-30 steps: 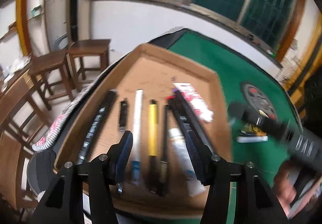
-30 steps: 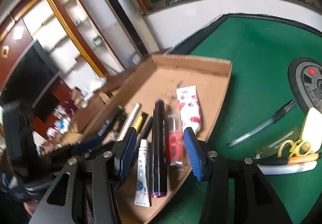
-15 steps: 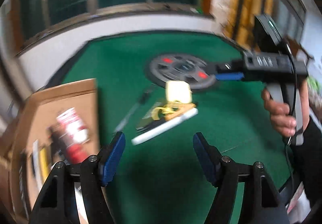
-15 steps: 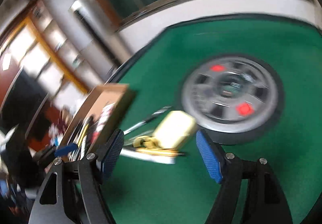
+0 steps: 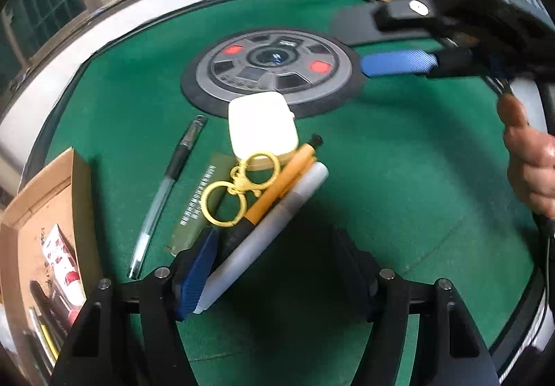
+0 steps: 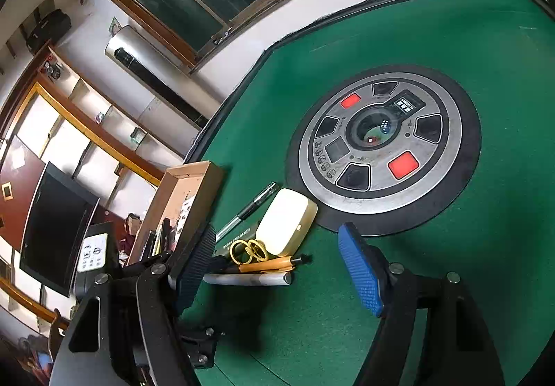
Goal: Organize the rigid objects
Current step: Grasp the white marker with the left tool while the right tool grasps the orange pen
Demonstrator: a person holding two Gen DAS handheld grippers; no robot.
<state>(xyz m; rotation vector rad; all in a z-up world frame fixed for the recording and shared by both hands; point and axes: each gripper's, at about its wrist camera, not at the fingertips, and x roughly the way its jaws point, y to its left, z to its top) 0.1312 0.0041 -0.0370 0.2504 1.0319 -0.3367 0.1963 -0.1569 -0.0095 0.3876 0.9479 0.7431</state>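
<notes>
- Both hand-held grippers, left [image 5: 274,268] and right [image 6: 282,268], are released and hold nothing.
- Loose pile on the bench [image 5: 399,185]: marker [image 5: 263,240], orange pen [image 5: 277,188], rings [image 5: 239,191], white case [image 5: 262,124].
- Step, I judge: picking the next piece for the box [image 5: 34,212].
- Next: straddle the marker, then clench.

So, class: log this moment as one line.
left gripper: open, over white marker | right gripper: open, empty | box: partly filled

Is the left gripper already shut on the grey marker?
No. The left gripper is open, its fingers wide apart, with the grey marker lying loose on the green table between them.
</notes>
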